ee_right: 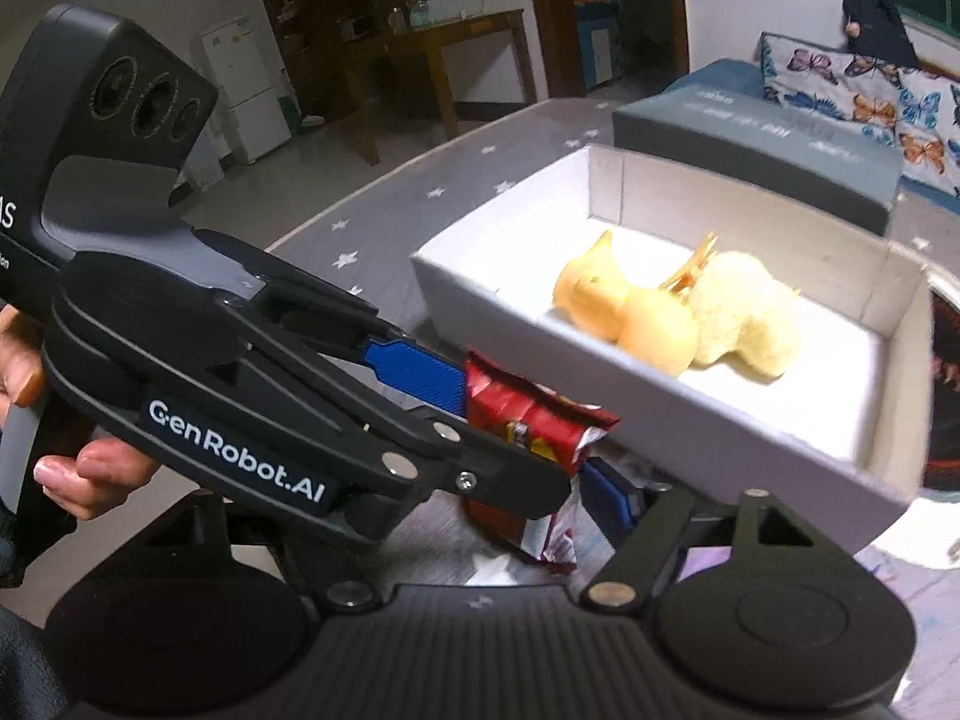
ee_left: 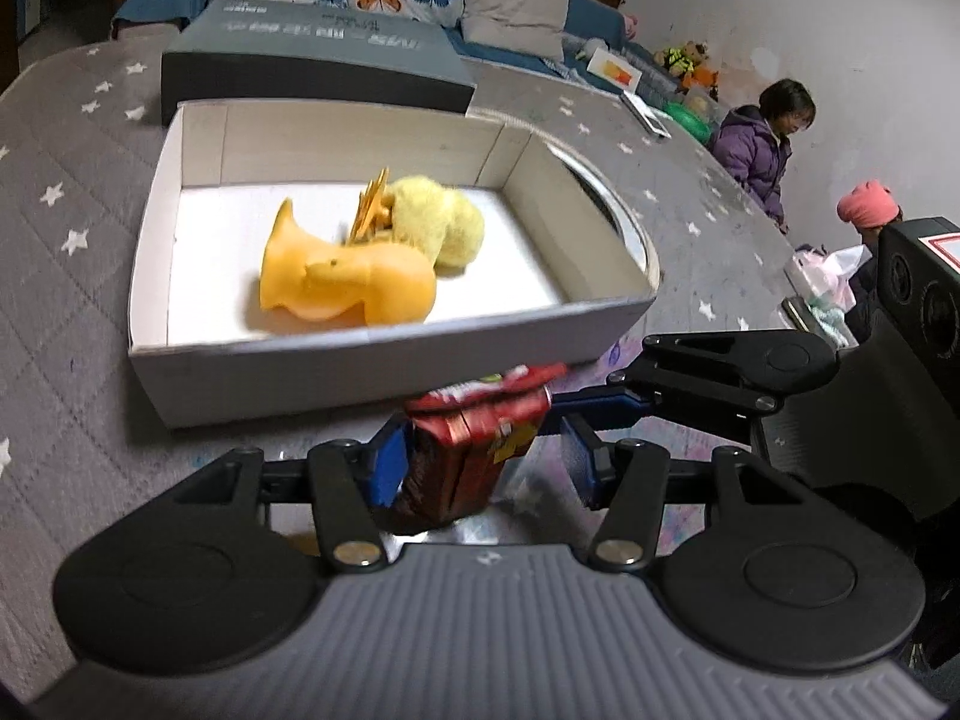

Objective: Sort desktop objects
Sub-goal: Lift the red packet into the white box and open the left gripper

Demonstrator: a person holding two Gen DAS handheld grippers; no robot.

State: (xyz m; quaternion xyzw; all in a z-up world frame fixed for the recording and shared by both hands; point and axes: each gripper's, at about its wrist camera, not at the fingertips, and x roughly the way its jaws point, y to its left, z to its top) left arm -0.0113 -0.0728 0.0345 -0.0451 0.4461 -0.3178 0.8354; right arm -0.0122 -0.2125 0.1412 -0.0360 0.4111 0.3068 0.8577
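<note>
A red foil snack packet (ee_left: 474, 444) hangs just in front of a white open box (ee_left: 390, 354), above the star-print table cover. My left gripper (ee_left: 483, 468) is shut on it, and the left blue pad lies flat on the foil. In the right wrist view the same packet (ee_right: 528, 420) sits in the left gripper (ee_right: 510, 432), which comes in from the left. My right gripper (ee_right: 516, 516) has one blue finger (ee_right: 612, 492) by the packet's crimped end. Its other finger is hidden, so its state is unclear. An orange rubber toy (ee_left: 348, 288) and a yellow plush (ee_left: 438, 222) lie in the box (ee_right: 660, 414).
A dark grey box lid (ee_left: 312, 54) stands behind the white box, with a sofa and butterfly pillows beyond. A round shiny rim (ee_left: 624, 216) pokes out under the box's right side. Two people (ee_left: 762, 144) and a plastic bag (ee_left: 822, 282) are at the table's right edge.
</note>
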